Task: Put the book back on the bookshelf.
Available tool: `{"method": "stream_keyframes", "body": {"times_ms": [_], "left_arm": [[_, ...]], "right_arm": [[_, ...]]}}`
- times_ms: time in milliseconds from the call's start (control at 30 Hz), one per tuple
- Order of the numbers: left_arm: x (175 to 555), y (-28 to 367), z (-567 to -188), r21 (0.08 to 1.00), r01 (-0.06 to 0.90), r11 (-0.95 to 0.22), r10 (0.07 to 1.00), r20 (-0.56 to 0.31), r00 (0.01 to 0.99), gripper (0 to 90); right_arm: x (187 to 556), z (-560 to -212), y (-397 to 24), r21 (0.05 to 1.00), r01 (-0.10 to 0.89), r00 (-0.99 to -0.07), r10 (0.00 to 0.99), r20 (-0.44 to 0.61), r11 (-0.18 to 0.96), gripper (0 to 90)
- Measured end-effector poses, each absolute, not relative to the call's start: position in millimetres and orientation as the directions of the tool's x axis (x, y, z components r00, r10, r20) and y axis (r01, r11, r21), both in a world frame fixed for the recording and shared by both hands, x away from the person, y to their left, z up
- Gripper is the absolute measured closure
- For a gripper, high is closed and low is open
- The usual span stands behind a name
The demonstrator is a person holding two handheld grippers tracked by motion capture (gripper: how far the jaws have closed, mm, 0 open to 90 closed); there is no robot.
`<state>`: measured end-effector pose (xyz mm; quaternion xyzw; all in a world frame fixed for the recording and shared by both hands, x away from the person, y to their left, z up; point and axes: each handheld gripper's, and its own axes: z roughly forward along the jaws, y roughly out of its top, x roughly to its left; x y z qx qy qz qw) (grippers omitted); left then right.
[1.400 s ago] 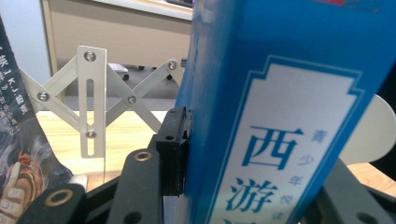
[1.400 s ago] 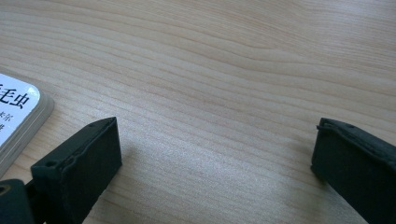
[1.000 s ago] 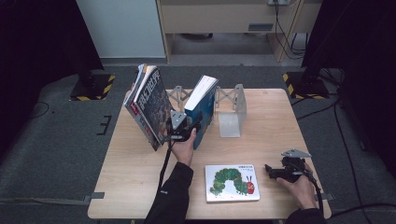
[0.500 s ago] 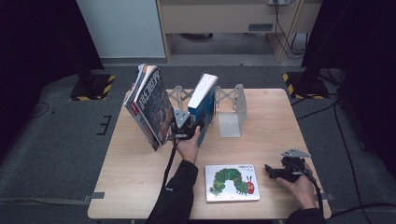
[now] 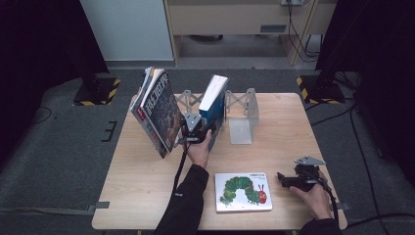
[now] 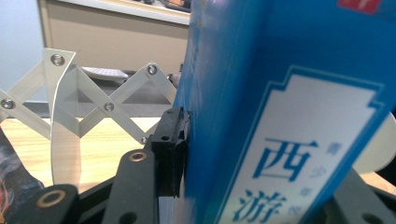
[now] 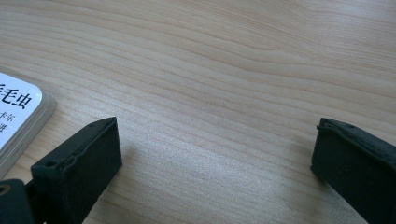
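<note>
A blue book stands upright on the table between the ends of a grey expanding book rack. My left gripper is shut on its near lower edge. In the left gripper view a black pad lies against the blue cover, and the jaws have just been opening a little with the book still between them. My right gripper rests low at the table's right front. Its jaws stand open over bare wood, with nothing between them.
A stack of magazines leans at the rack's left end, right beside my left hand. A caterpillar picture book lies flat near the front edge, and its corner sits just left of my right gripper.
My left hand and the blue book have edged slightly to the right, toward the middle of the rack. The right hand has stayed where it was.
</note>
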<state>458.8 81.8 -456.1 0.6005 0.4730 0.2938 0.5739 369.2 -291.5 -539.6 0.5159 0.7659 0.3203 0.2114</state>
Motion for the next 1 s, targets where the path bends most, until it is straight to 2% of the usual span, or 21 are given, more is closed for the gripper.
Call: {"method": "stream_keyframes", "body": {"times_ms": [133, 333, 400, 700, 1000], "left_arm": [[451.1, 84.8, -459.6, 0.968, 0.234, 0.087, 0.900, -0.177, 0.398, 49.1], [443.4, 89.2, -467.1, 0.960, 0.258, 0.110, 0.899, -0.207, 0.387, 52.9], [443.8, 85.7, -463.5, 0.959, 0.267, 0.090, 0.905, -0.191, 0.379, 54.3], [443.7, 68.3, -460.2, 0.959, 0.268, 0.094, 0.915, -0.190, 0.356, 52.7], [438.5, 70.1, -465.7, 0.964, 0.257, 0.075, 0.894, -0.179, 0.411, 48.4]], "right_arm": [[369.2, -539.6, -291.4, 0.709, 0.655, -0.379, 0.925, 0.007, 0.263, 1.9], [369.1, -539.4, -291.6, 0.706, 0.656, -0.382, 0.924, 0.006, 0.266, 1.9], [369.2, -539.5, -291.5, 0.707, 0.656, -0.380, 0.925, 0.007, 0.264, 1.9], [369.2, -539.4, -291.5, 0.707, 0.656, -0.381, 0.925, 0.007, 0.264, 1.9], [369.2, -539.6, -291.6, 0.708, 0.654, -0.383, 0.924, 0.005, 0.268, 1.9]]}}
